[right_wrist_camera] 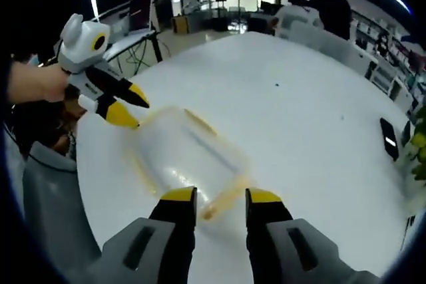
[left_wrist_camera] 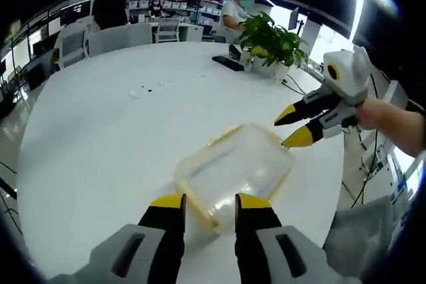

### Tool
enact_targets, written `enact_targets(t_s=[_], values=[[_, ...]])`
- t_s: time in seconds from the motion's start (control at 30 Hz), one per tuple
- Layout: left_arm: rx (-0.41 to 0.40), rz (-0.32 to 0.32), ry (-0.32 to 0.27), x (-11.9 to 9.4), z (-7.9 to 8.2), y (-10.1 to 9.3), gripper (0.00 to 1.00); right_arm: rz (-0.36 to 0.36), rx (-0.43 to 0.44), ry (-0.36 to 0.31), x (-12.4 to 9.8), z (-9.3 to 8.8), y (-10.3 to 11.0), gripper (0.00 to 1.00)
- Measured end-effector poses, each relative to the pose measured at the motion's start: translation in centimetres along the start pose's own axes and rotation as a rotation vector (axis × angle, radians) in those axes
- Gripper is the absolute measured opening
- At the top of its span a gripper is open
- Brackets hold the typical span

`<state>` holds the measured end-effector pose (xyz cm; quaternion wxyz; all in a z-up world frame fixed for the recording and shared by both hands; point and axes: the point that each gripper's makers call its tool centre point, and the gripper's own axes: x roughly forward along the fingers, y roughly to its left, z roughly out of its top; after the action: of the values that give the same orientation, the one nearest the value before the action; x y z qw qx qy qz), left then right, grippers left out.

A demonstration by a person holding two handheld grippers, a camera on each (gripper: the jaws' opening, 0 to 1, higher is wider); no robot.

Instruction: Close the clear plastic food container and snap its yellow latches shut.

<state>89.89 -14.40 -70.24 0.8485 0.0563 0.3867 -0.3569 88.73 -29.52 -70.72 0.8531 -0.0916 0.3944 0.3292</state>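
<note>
**Two grippers flank the container on the white table**

In the left gripper view, the container (left_wrist_camera: 234, 167) lies on the white table (left_wrist_camera: 100, 131) in the lower middle of the frame, its clear lid on top and a yellow latch (left_wrist_camera: 224, 136) showing along its upper left edge. The left gripper (left_wrist_camera: 210, 202) rises from the bottom with its yellow-tipped jaws spread apart and nothing between them but the near end of the container, which they straddle without a clear grip. At the right of the frame the right gripper (left_wrist_camera: 297, 128) comes in, held by a hand (left_wrist_camera: 373, 112); its jaws stand parted, tips just beside the container's far right corner.

In the right gripper view, the container (right_wrist_camera: 186, 157) sits in the lower left middle of the frame, and a yellow latch (right_wrist_camera: 226, 203) lies at its near end between the jaws. The right gripper (right_wrist_camera: 221, 196) is released, jaws apart at the container's near edge. The left gripper (right_wrist_camera: 133, 112) shows at upper left, jaws parted, tips at the container's far corner.

A plant (left_wrist_camera: 271, 41) stands at the upper right of the left gripper view, with a dark phone (left_wrist_camera: 228, 62) beside it on the table. Chairs (left_wrist_camera: 120, 36) stand at the far edge.
</note>
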Motion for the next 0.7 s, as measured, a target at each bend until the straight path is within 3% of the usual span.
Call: enact_targets(t_s=[0.3, 0.7], values=[[-0.096, 0.009, -0.018, 0.3, -0.6, 0.2, 0.18, -0.011, 0.154, -0.071, 0.3, -0.3, -0.1, 0.23], [-0.207, 0.017, -0.029, 0.6, -1.5, 0.3, 0.18, -0.005, 0.294, -0.135, 0.3, -0.5, 0.0, 0.22]])
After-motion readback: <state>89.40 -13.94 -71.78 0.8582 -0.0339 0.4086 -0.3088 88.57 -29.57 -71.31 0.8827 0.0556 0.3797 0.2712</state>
